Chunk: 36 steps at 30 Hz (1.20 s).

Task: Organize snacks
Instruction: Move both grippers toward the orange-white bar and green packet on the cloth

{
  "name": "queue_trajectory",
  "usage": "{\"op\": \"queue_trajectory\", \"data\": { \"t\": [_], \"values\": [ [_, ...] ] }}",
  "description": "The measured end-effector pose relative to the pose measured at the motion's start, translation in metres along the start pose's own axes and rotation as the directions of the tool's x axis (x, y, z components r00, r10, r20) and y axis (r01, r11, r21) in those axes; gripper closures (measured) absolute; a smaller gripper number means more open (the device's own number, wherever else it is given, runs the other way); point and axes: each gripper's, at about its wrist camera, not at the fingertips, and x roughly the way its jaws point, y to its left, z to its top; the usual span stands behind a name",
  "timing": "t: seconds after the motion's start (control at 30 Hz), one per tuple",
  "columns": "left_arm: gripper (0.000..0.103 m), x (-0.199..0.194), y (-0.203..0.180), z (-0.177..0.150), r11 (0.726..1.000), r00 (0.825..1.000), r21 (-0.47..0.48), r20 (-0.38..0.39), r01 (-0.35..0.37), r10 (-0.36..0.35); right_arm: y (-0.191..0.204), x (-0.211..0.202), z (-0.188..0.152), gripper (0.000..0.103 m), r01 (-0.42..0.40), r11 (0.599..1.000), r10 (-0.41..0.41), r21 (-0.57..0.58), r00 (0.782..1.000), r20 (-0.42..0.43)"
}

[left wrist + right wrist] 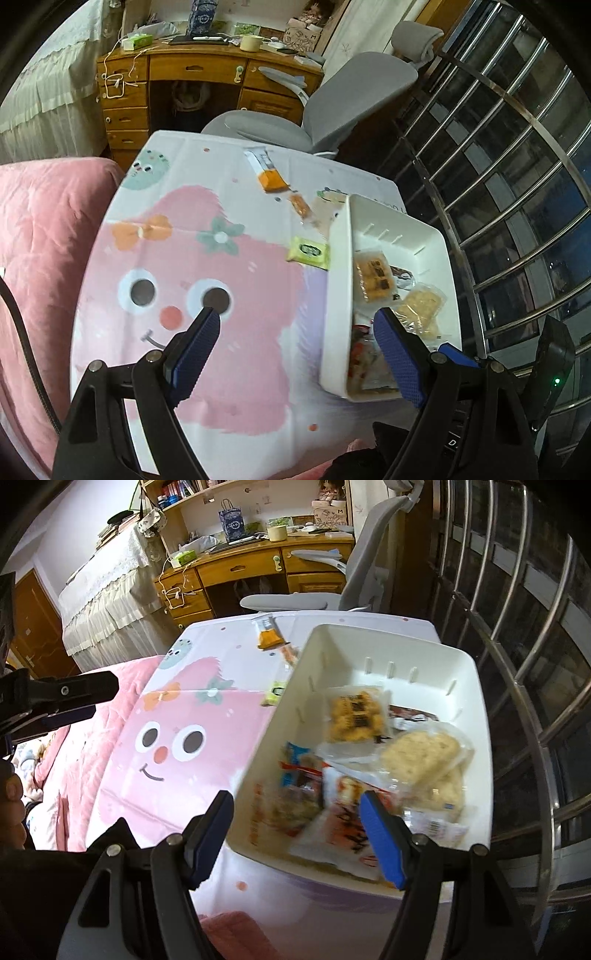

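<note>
White rectangular plastic bin (pixel 476 716): sitting at the right edge of the tabletop (pixel 236 369), which is wearing a pink cartoon-face cloth. The bin is holding several wrapped snacks, among them a clear packet of golden fried pieces (pixel 356 716), a pale round rice-cracker packet (pixel 424 753), and a red-and-white printed packet (pixel 343 823).

Loose snacks lying on the cloth just left of the bin: a yellow-green square packet (pixel 308 252) near the bin's left wall, a small orange wrapped piece (pixel 300 205) beyond it, and an orange-and-white long packet (pixel 266 170) toward the far edge.

Left gripper (pixel 297 349): hovering over the cloth and the bin's left wall, fingers (pixel 197 354) standing released, grasping nothing.

Right gripper (pixel 295 830): hanging over the bin's near end, fingers (pixel 382 843) spread apart, nothing clenched between them.
</note>
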Motion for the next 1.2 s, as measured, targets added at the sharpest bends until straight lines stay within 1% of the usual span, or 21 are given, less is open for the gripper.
{"op": "queue_trajectory", "data": {
  "t": [0.17, 0.3, 0.47, 0.57, 0.67, 0.73, 0.83, 0.9, 1.07, 1.2],
  "values": [
    [0.019, -0.009, 0.029, 0.013, 0.999, 1.000, 0.046, 0.002, 0.002, -0.002, 0.033, 0.007, 0.006, 0.032, 0.013, 1.000, -0.014, 0.028, 1.000, 0.004],
    [0.019, -0.015, 0.056, 0.023, 0.997, 1.000, 0.079, -0.002, 0.005, -0.005, 0.056, 0.015, 0.010, 0.032, 0.022, 0.997, -0.022, 0.073, 1.000, 0.002],
    [0.019, -0.015, 0.086, 0.034, 0.993, 0.999, 0.113, -0.030, 0.015, -0.012, 0.077, 0.029, 0.011, 0.032, 0.032, 0.982, -0.029, 0.188, 0.999, -0.018],
    [0.019, -0.015, 0.103, 0.045, 0.992, 0.998, 0.124, -0.049, 0.032, -0.027, 0.085, 0.037, 0.013, 0.032, 0.046, 0.955, -0.040, 0.292, 0.999, -0.028],
    [0.019, -0.014, 0.116, 0.060, 0.990, 0.997, 0.128, -0.060, 0.060, -0.053, 0.091, 0.043, 0.017, 0.032, 0.071, 0.926, -0.062, 0.371, 0.997, -0.036],
    [0.019, -0.012, 0.120, 0.071, 0.990, 0.997, 0.131, -0.065, 0.057, -0.049, 0.094, 0.045, 0.022, 0.032, 0.093, 0.901, -0.085, 0.424, 0.996, -0.037],
    [0.019, -0.006, 0.124, 0.088, 0.990, 0.996, 0.142, -0.087, 0.024, -0.012, 0.099, 0.045, 0.032, 0.032, 0.127, 0.879, -0.125, 0.459, 0.992, -0.036],
    [0.019, -0.002, 0.125, 0.101, 0.990, 0.995, 0.134, -0.100, 0.036, -0.022, 0.100, 0.044, 0.039, 0.032, 0.130, 0.867, -0.137, 0.481, 0.990, -0.021],
    [0.019, 0.014, 0.124, 0.136, 0.993, 0.994, 0.109, -0.111, 0.034, -0.022, 0.101, 0.049, 0.060, 0.032, 0.140, 0.828, -0.170, 0.542, 0.985, 0.005],
    [0.019, 0.031, 0.117, 0.162, 0.993, 0.994, 0.118, -0.113, 0.008, 0.006, 0.099, 0.061, 0.078, 0.032, 0.139, 0.794, -0.186, 0.591, 0.982, 0.019]
  ]
}}
